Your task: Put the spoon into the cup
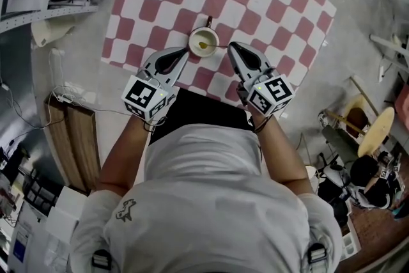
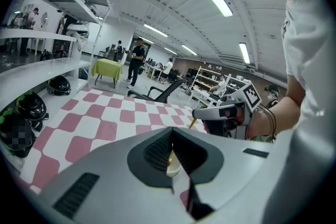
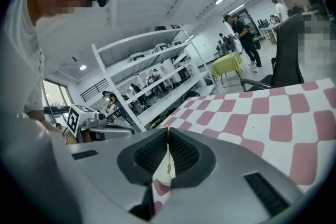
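The red-and-white checkered cloth (image 1: 268,3) spreads out ahead of me. My left tongs (image 1: 185,52) are clenched, with the tip against the 8 o'clock side of the cup (image 1: 193,39); I cannot tell whether they nip the rim. My right tongs (image 1: 231,46) point in from 3 o'clock, clamped on the thin gold handle of the spoon (image 1: 202,45). The cream cup stands near the cloth's 6 o'clock edge, between both tips. The spoon's bowl lies inside the cup.
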The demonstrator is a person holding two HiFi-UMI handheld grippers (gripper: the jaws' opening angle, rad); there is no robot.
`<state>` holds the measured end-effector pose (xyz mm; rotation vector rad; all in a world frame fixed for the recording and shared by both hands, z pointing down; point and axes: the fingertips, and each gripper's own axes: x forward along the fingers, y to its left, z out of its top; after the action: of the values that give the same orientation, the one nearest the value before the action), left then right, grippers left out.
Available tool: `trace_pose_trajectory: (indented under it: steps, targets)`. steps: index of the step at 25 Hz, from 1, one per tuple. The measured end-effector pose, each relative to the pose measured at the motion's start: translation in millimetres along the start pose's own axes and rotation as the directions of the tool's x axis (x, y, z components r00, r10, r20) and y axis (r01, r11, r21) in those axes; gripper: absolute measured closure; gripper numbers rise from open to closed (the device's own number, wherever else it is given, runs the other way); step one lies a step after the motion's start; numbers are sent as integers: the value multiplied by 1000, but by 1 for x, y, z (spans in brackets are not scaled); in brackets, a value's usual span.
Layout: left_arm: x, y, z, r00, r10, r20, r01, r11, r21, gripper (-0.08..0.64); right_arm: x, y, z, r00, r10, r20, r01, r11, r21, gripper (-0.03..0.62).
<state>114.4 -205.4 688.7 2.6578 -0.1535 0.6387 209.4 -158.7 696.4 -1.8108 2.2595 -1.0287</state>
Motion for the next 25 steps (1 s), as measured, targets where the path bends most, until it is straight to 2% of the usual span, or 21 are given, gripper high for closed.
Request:
trace_pose_trajectory:
  steps: [16, 25]
  targets:
    - [16, 14, -13, 1000, -5, -24, 4, 999, -31, 546, 25, -13, -28, 995, 25, -92, -25, 1000, 0, 558]
    - [17, 14, -16, 1000, -3, -27, 1, 999, -49, 546, 32, -16, -32, 994, 28, -109, -27, 1000, 9, 557]
